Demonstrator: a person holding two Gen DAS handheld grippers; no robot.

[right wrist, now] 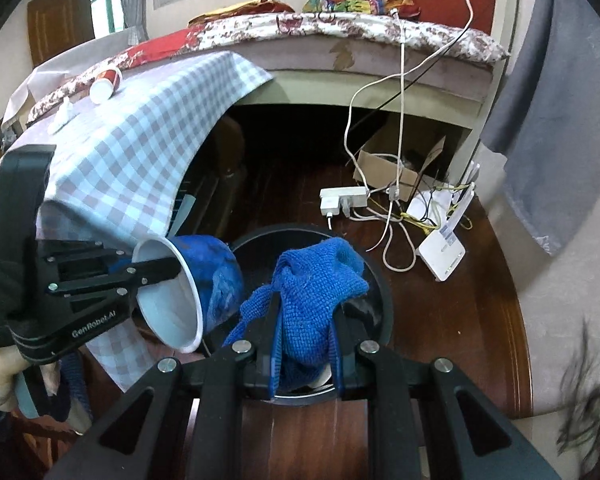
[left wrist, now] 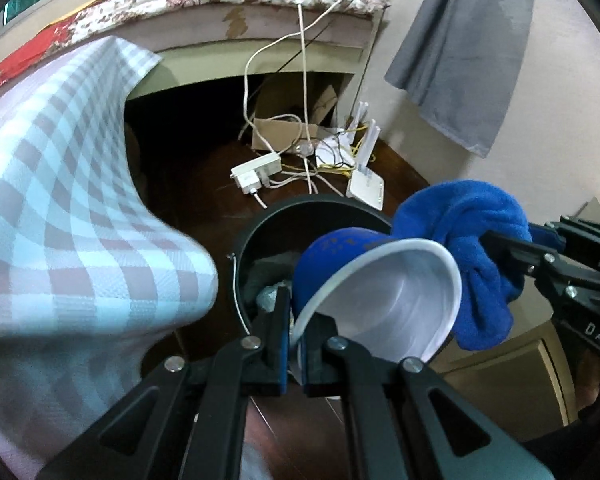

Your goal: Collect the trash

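Note:
My left gripper (left wrist: pixel 297 322) is shut on the rim of a blue paper cup (left wrist: pixel 384 296) with a white inside, tilted over the black bin (left wrist: pixel 256 232). The right wrist view shows the same cup (right wrist: pixel 212 276) on its side at the bin's left edge, with the left gripper (right wrist: pixel 168 271) clamping its rim. My right gripper (right wrist: pixel 306 320) is shut on a bunched blue cloth (right wrist: pixel 316 284) above the bin's (right wrist: pixel 382 292) mouth. In the left wrist view the cloth (left wrist: pixel 460 232) hangs from the right gripper (left wrist: pixel 496 246). Some rubbish lies inside the bin.
A checked tablecloth (right wrist: pixel 148 136) hangs over a table on the left, with a red paper cup (right wrist: pixel 106 82) and a white crumpled bit (right wrist: pixel 62 116) on it. Behind the bin the dark floor holds a power strip (right wrist: pixel 342 200), a router (right wrist: pixel 442 254), cables and a cardboard box (right wrist: pixel 384 172) under the bed.

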